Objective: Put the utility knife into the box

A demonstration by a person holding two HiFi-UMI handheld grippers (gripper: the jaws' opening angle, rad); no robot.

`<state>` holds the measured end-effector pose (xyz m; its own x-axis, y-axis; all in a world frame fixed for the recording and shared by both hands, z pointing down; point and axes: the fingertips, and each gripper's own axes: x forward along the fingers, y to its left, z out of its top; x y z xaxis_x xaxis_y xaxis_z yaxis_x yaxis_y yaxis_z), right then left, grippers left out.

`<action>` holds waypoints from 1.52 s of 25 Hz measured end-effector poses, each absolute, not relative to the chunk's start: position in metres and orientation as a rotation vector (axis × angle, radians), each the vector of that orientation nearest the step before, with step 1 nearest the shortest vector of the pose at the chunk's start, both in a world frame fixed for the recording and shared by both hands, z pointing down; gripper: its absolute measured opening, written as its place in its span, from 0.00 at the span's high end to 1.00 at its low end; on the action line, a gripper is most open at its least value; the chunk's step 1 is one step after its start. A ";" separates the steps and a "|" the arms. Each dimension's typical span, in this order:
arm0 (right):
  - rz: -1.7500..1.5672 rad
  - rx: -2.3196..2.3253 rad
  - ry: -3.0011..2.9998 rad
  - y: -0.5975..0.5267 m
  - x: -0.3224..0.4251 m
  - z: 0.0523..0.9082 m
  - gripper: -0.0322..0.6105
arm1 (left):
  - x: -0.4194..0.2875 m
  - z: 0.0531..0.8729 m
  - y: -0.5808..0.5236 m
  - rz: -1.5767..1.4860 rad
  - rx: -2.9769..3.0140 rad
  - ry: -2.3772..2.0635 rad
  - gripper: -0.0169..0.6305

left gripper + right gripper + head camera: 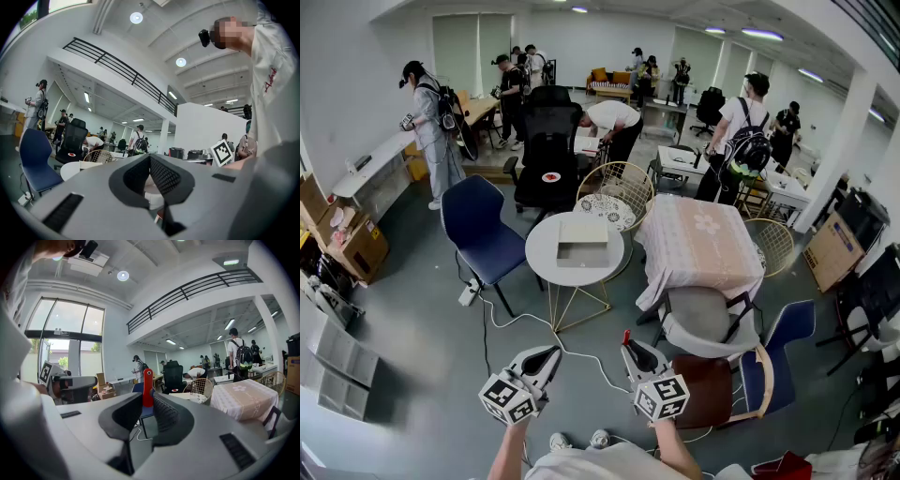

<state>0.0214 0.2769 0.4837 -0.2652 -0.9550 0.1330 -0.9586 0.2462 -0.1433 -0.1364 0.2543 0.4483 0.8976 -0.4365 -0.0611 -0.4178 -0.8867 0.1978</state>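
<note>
While the right gripper point(147, 397) clamps the utility knife point(147, 380) (red), the left gripper point(150, 157) is closed, empty.

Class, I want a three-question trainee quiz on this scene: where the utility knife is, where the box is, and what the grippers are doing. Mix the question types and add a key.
1. True or false: the utility knife already lies in the box.
2. Which gripper has the knife between its jaws? A) the left gripper B) the right gripper C) neither
3. Short answer: what does the box rest on?

Key: 1 false, the knife is not in the box. 2 B, the red knife stands clamped in the right gripper. 3 the round white table.
</note>
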 end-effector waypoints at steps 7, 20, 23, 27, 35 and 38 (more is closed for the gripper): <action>0.283 1.890 -2.463 0.267 0.028 0.483 0.82 | -0.129 0.449 0.245 -0.167 2.876 -0.653 0.96; 0.306 1.853 -2.523 0.255 0.049 0.482 0.82 | -0.101 0.449 0.234 -0.138 2.878 -0.658 0.96; 0.309 1.849 -2.525 0.255 0.060 0.485 0.82 | -0.090 0.450 0.233 -0.131 2.881 -0.665 0.96; 0.329 1.839 -2.533 0.257 0.076 0.487 0.82 | -0.076 0.448 0.236 -0.107 2.887 -0.685 0.96; 0.374 1.788 -2.576 0.262 0.088 0.501 0.82 | -0.066 0.456 0.240 -0.084 2.871 -0.734 0.96; 0.380 1.769 -2.578 0.261 0.089 0.504 0.82 | -0.065 0.458 0.237 -0.088 2.847 -0.751 0.96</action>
<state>0.0894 0.2610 0.5041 -0.3687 -0.9205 0.1291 -0.9186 0.3397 -0.2019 -0.0650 0.2369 0.4576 0.8693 -0.4942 -0.0073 -0.4826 -0.8519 0.2034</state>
